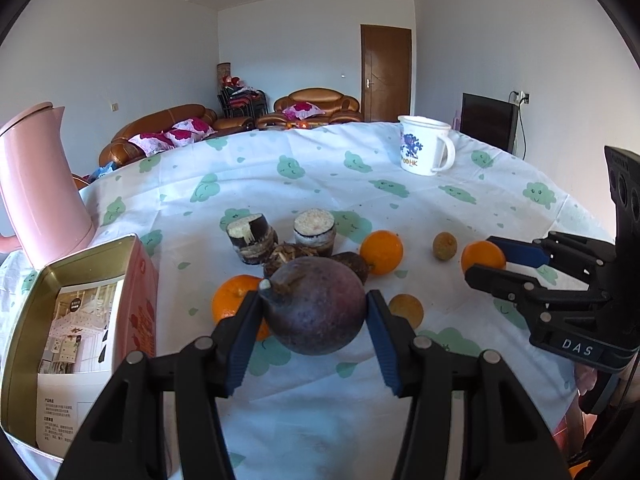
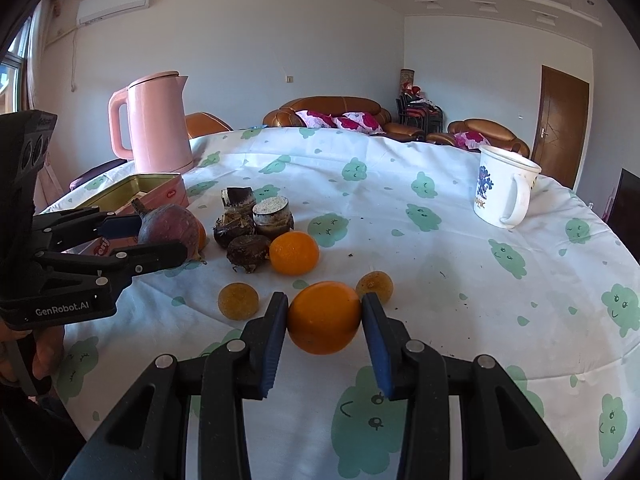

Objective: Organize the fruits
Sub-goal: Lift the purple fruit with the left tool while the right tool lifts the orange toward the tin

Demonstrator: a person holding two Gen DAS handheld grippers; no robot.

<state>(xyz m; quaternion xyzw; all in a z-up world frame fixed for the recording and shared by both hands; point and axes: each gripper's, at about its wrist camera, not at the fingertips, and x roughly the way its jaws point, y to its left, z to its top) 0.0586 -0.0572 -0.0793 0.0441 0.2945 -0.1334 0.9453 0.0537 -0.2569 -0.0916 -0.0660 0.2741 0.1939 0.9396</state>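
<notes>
Both grippers loaded, fruit ready to go into the tin

The left gripper (image 1: 316, 308) has its fingers clamped on a purple round fruit (image 1: 316, 306); the right gripper (image 2: 324, 316) pinches an orange (image 2: 324, 317) just above the table (image 2: 440, 240). Next, I judge: carry each to the open tin (image 1: 80, 272), at nine o'clock of the fruit pile.

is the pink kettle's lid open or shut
Shut: the lid of the pink kettle lies flat on its rim in the right wrist view.
</notes>
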